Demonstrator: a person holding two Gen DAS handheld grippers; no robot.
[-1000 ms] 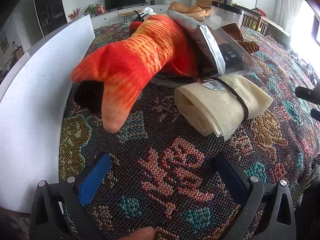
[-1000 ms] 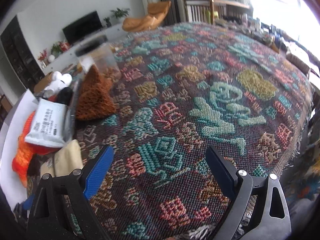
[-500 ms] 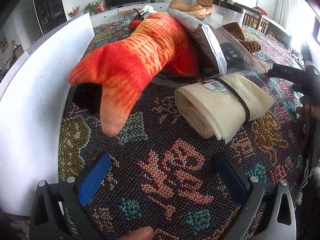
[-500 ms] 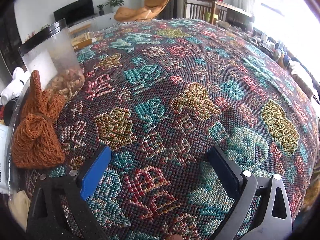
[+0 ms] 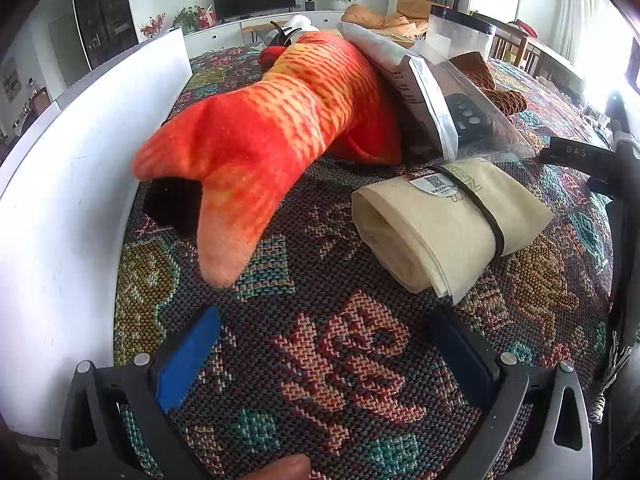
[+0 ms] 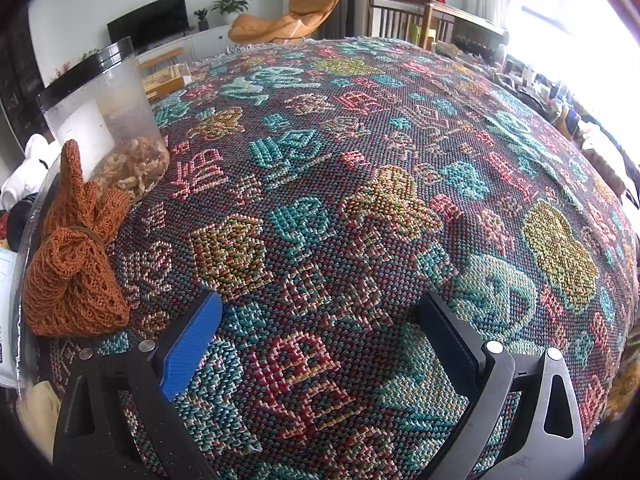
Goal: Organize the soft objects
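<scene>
An orange-red plush fish [image 5: 272, 136] lies on the patterned tablecloth [image 5: 340, 360], its tail toward my left gripper [image 5: 328, 356], which is open and empty just short of it. A rolled cream cloth [image 5: 448, 220] with a black band lies to the right. A clear bag with a dark item [image 5: 452, 116] leans on the plush. My right gripper [image 6: 320, 340] is open and empty over bare cloth. An orange knitted pouch [image 6: 72, 264] sits to its left, by a clear jar [image 6: 104, 120].
A white board [image 5: 68, 200] walls the table's left edge. The right gripper's body [image 5: 592, 160] shows at the right in the left wrist view. Wooden chairs [image 6: 404, 20] stand beyond the table's far edge. The tablecloth [image 6: 400, 160] stretches wide ahead of the right gripper.
The right gripper has swung to the right and forward, so the pouch and jar now sit at its left. It has come into the left wrist view. The left gripper has hardly moved.
</scene>
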